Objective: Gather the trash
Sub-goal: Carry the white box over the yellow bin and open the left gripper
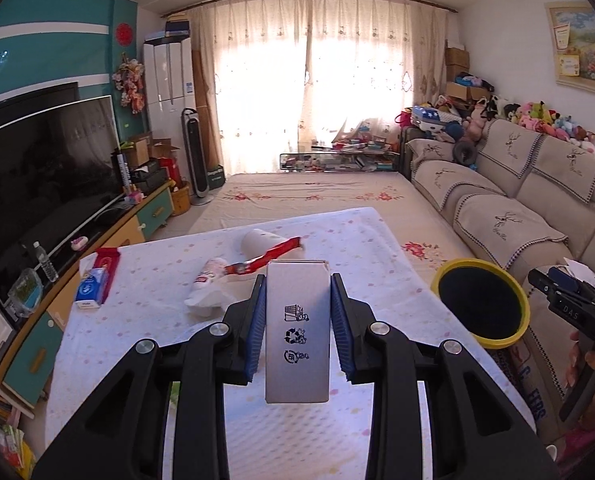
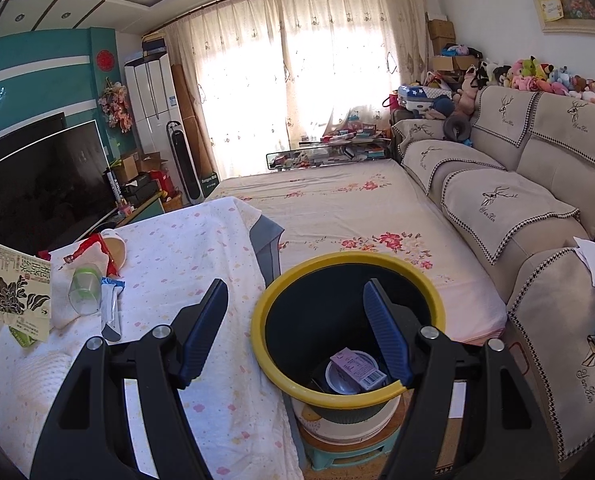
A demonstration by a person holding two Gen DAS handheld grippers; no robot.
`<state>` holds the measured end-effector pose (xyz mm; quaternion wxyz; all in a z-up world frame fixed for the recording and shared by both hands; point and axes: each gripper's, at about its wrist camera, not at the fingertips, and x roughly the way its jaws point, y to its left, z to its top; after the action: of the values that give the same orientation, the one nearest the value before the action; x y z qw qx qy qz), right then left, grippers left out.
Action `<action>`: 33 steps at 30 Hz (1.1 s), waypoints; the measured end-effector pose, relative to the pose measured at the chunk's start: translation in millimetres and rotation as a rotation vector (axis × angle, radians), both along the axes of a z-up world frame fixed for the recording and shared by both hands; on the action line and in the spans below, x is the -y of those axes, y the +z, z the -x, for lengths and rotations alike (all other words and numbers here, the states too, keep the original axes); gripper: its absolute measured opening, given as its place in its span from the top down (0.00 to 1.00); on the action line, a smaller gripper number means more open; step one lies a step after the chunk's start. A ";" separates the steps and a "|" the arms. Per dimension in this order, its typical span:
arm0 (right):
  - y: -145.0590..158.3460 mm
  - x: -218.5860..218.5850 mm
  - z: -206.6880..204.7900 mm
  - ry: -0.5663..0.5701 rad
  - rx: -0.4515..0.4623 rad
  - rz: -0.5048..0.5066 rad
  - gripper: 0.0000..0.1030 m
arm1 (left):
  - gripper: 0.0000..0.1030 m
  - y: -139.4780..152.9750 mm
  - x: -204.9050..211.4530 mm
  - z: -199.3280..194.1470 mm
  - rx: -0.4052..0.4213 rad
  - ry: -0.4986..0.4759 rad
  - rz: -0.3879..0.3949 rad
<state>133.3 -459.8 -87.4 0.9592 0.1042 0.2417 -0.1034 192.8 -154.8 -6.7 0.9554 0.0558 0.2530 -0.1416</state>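
Note:
My left gripper [image 1: 297,300] is shut on a silver drink carton [image 1: 297,332] and holds it above the cloth-covered table [image 1: 157,340]. Behind it lie a red wrapper [image 1: 265,259], a white bottle [image 1: 209,278], a paper cup [image 1: 257,240] and a blue-and-white box [image 1: 93,288]. The yellow-rimmed black trash bin [image 1: 481,306] stands right of the table. My right gripper [image 2: 297,312] is open and empty over the bin's near rim [image 2: 281,376]; a purple box [image 2: 357,368] and a lid lie inside. A clear cup [image 2: 85,288] and a printed carton [image 2: 13,292] show on the table's left.
A beige sofa [image 2: 517,208] runs along the right. A floral mat [image 2: 337,216] covers the floor beyond the table. A TV [image 1: 37,176] on a cabinet stands to the left. The bin rests on a stool [image 2: 349,452].

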 end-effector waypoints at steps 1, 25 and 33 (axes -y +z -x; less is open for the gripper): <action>1.4 3.6 2.9 -0.010 0.005 0.003 0.35 | 0.70 0.3 11.2 -4.3 -0.003 -0.022 0.002; -19.2 85.3 34.8 -0.180 0.003 -0.046 0.35 | 0.70 -52.3 313.0 -93.3 -0.151 -0.432 -0.017; -26.2 97.1 37.1 -0.195 -0.008 -0.061 0.35 | 0.31 -88.2 360.7 -105.3 -0.167 -0.409 -0.040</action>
<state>96.2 -557.0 -113.5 0.9399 0.1560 0.2375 -0.1894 298.2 -515.5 -95.0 0.8812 0.1131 0.3175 -0.3315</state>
